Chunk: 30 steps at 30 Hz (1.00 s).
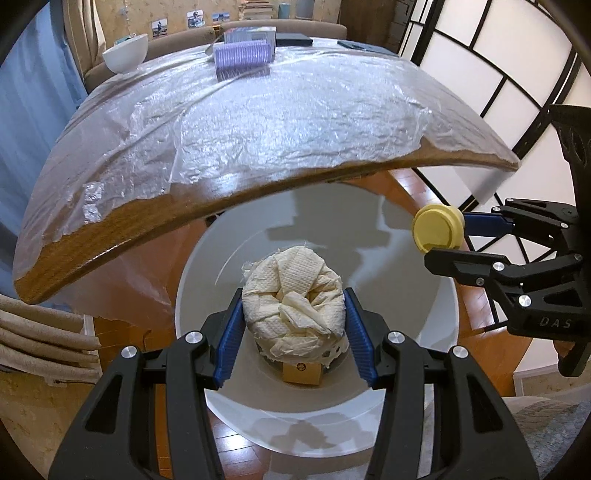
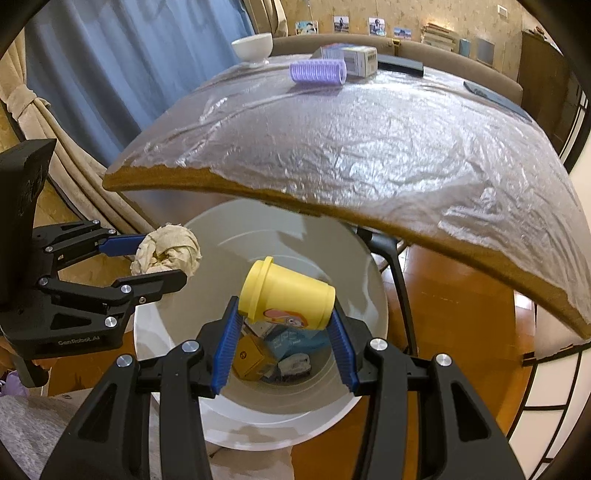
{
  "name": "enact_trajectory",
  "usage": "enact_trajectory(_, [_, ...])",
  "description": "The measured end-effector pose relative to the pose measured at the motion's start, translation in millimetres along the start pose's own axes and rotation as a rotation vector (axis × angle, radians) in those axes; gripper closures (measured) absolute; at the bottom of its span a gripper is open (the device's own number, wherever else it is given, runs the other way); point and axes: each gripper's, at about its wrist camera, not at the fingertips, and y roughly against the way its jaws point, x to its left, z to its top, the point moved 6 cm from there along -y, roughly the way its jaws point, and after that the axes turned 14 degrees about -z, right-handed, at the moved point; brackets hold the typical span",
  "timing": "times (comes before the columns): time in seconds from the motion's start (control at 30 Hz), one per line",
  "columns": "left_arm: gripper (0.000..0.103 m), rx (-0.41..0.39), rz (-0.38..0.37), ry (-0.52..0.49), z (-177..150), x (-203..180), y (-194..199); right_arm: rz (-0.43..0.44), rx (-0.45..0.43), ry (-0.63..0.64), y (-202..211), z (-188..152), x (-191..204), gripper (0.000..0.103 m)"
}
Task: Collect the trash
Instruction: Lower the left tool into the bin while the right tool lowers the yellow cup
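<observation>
Over the bin: both tools hang above a white bin [image 1: 192, 295] that stands on the wooden floor [image 2: 454, 295] just beside the table's near edge.
Left tool [image 1: 293, 325]: clamped on a crumpled wad of paper towel [image 1: 295, 295], its blue pads [image 1: 229, 347] pressing the wad from both sides; it sits at lower centre of the left wrist view, right above the bin's mouth.
Right tool [image 2: 284, 332]: clamped on a yellow cup [image 2: 286, 291] with a cartoon picture on its side; the cup lies tilted, rim toward the upper left, at centre of the right wrist view, above the bin's opening.
Cross view: in the left wrist view the right tool shows at the right edge with the yellow cup's end facing the camera; in the right wrist view the left tool shows at the left edge with the paper wad between its fingers.
Bin contents: a yellow box [image 2: 251, 356], a light blue packet [image 2: 291, 341] and other small scraps lie at the bottom, seen in the right wrist view.
Table [image 1: 122, 229]: wooden, covered with a wrinkled clear plastic sheet [image 1: 295, 122], filling the upper half of both views.
On the table, far end: a white bowl [image 1: 125, 53] at upper left, a purple ribbed roller [image 1: 242, 55] near upper centre, a small carton [image 2: 360, 59] just behind it.
Background: blue curtain [image 2: 122, 74] at the left, small photos [image 2: 341, 24] on the far wall.
</observation>
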Motion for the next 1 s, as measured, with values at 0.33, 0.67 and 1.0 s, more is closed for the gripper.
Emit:
enact_trajectory(0.33, [0.051, 0.067, -0.015, -0.027, -11, 8, -18, 0.0, 0.053, -0.007, -19, -6, 10, 0.058])
enact_trajectory(0.67, [0.051, 0.12, -0.027, -0.065, -24, 18, -32, -0.01, 0.088, -0.009, -36, -9, 16, 0.058])
enact_trajectory(1.0, [0.051, 0.153, -0.019, -0.108, -27, 17, -45, -0.031, 0.119, -0.039, -54, -16, 14, 0.058])
